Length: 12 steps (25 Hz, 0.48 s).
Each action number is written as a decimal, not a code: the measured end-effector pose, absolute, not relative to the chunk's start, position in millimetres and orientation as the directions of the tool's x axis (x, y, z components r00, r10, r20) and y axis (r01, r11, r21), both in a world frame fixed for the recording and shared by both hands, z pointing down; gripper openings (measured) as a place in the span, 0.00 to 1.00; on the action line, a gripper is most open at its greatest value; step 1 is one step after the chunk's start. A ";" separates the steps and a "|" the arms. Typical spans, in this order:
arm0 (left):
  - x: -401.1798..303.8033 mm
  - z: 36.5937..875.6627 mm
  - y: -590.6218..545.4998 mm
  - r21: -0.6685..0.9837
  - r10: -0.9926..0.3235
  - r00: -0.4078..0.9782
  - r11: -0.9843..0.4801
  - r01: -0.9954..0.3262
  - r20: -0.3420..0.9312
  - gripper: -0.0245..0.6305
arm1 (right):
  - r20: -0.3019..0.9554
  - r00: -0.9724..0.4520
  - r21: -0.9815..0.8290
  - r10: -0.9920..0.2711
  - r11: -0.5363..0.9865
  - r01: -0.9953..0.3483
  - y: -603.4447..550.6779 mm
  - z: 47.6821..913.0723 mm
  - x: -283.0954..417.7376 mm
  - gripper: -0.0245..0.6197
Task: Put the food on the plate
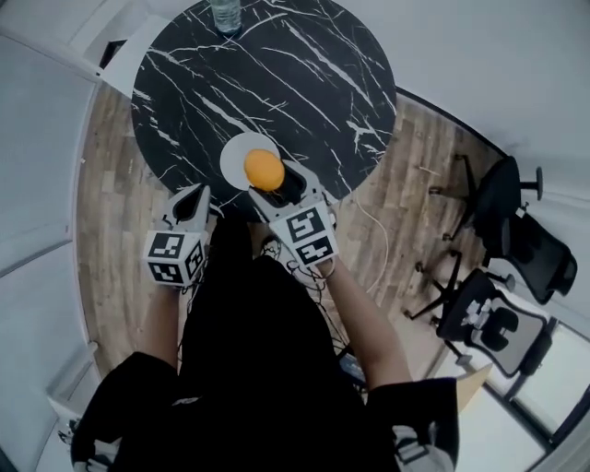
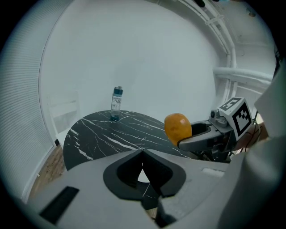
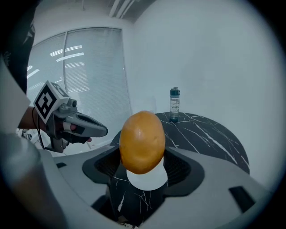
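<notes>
Round orange food [image 3: 143, 141] is held in the right gripper [image 3: 144, 162] above the white round plate [image 1: 236, 157] at the black marble tabletop [image 1: 277, 74]'s near edge; left gripper [image 2: 143, 154] is seen closed, empty.

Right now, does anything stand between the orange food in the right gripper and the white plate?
Nothing visible does. The right gripper holds the orange food over the white plate, whose visible surface is bare. The bottle stands at the far edge of the table, and the left gripper, shut and empty, is off to the side.
</notes>
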State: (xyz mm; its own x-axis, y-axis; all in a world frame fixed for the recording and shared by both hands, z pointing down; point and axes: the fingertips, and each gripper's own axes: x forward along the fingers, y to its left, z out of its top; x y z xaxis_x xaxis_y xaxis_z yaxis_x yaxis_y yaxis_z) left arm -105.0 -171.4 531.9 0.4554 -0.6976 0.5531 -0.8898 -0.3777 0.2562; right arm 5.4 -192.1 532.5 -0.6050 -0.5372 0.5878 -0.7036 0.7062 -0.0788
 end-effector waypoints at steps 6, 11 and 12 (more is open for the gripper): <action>-114.0 572.2 -183.4 0.292 -0.679 0.452 -0.345 -0.892 0.578 0.04 | 0.631 -0.598 -0.126 -0.495 0.695 -0.708 -206.6 556.6 -3.3 0.50; -115.9 595.5 -190.1 0.316 -0.663 0.457 -0.331 -0.889 0.593 0.04 | 0.694 -0.555 -0.089 -0.459 0.710 -0.699 -213.7 576.6 -1.7 0.50; -116.5 599.2 -191.9 0.319 -0.660 0.459 -0.330 -0.888 0.595 0.04 | 0.709 -0.544 -0.084 -0.448 0.713 -0.696 -214.8 581.4 -1.1 0.50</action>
